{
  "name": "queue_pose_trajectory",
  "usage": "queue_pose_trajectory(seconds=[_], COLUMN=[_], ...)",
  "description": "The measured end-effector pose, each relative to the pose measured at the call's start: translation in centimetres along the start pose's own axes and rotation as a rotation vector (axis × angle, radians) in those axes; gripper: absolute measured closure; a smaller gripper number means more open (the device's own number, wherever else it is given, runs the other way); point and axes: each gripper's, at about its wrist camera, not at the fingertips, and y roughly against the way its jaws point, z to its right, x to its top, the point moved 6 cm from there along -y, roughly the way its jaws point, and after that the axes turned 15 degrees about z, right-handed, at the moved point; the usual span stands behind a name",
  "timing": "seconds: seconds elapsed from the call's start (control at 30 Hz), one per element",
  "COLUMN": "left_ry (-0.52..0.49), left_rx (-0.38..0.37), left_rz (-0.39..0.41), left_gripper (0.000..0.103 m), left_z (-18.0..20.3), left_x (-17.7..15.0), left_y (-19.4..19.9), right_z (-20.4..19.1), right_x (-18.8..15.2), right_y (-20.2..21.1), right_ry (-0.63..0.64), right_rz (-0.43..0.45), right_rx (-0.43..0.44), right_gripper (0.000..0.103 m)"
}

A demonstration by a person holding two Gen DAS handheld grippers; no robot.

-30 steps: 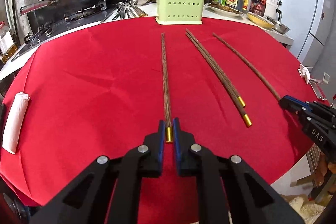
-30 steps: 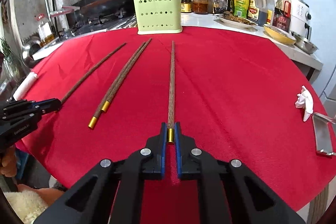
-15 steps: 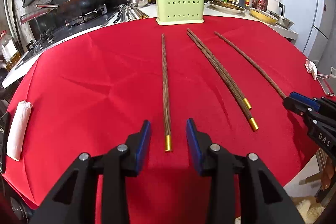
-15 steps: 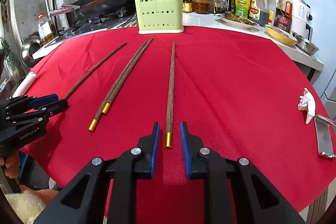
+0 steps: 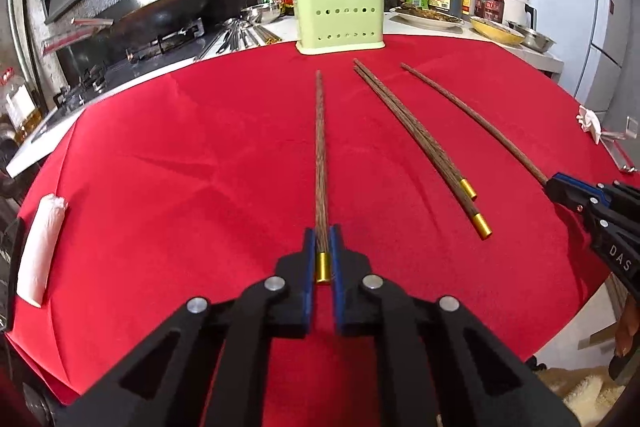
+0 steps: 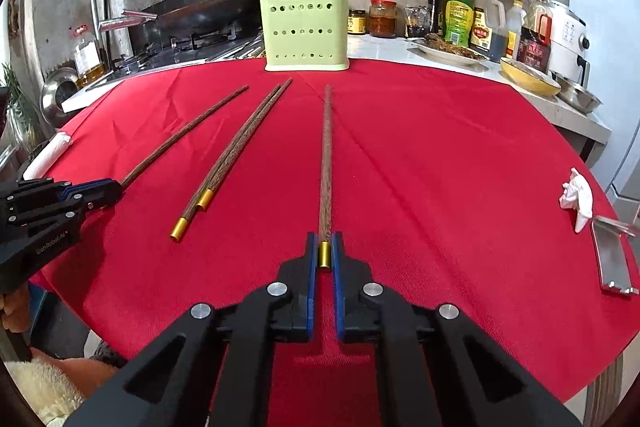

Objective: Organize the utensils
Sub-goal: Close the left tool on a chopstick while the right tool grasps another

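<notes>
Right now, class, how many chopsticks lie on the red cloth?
4: one in the left gripper, one in the right gripper, and a loose pair lying side by side between them.

"DAS" on right tongs [image 5: 560,187]

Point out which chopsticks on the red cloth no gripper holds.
The middle pair, lying side by side with gold ends free; the left gripper and right gripper clamp the outer singles.

Kitchen: gas stove [image 6: 176,45] with wok [image 6: 200,9], shelf of sauce bottles [image 6: 460,15], chopstick holder [image 6: 306,31], red-clothed table [image 6: 440,155].
</notes>
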Motion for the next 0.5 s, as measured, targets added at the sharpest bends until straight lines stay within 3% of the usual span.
queue_pose_trajectory(seconds=[0.27,0.5], left_ry=[0.006,0.016], left_rx=[0.002,-0.006], left_rz=[0.049,0.155], left_gripper=[0.096,0.096], left_z=[-0.7,-1.2], left_x=[0.8,3.3], left_y=[2.1,5.4], right_z=[0.3,0.5], right_x=[0.4,2.5], right_y=[1.8,4.7], right_ry=[-0.029,-0.046], right_rz=[0.021,0.112], right_rx=[-0.003,-0.002], right_gripper=[0.096,0.096])
